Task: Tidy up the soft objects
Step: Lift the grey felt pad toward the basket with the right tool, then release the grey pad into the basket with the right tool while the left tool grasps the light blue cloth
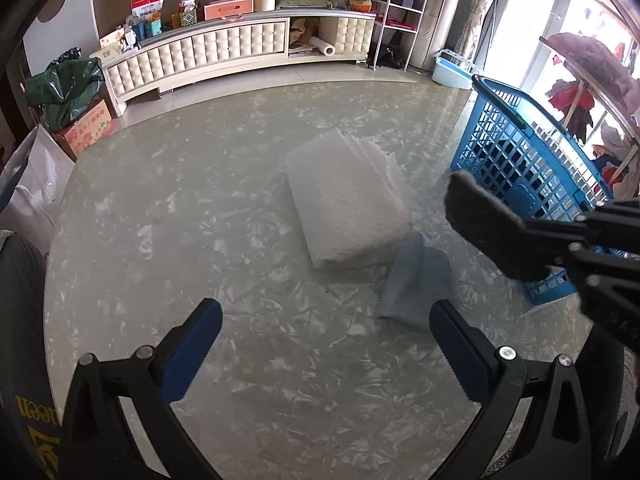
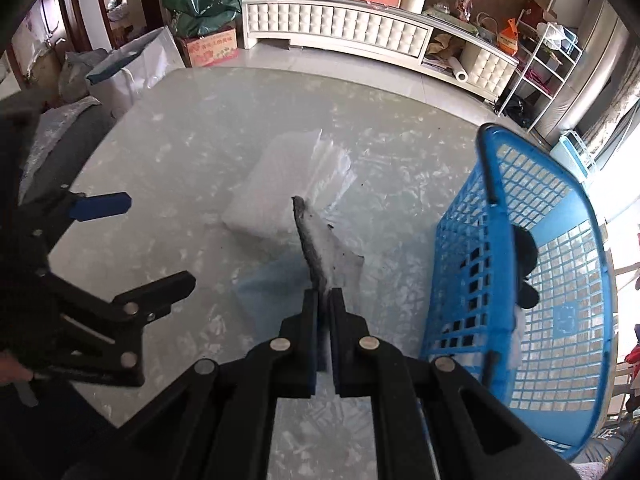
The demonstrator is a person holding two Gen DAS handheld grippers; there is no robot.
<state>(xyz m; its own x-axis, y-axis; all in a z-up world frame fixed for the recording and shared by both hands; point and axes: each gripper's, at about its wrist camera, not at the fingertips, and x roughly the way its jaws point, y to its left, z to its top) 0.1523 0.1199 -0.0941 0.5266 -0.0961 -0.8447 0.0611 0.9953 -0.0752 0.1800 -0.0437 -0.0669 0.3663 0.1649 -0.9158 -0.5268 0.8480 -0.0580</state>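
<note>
Right wrist view shows the right gripper pinched on a thin grey-and-white pad, held edge-up above the tabletop, with the blue basket just to its right. The likely step is dropping the pad into that basket: carry it above the near rim, then release only once it hangs inside, since a floppy sheet can catch on the lattice wall. The left gripper is spread wide and holds nothing, low over the bare tabletop. A folded white cloth and a small light-blue cloth lie touching at mid-table, awaiting their turn. Open room lies to the left; the basket crowds the right edge.
</note>
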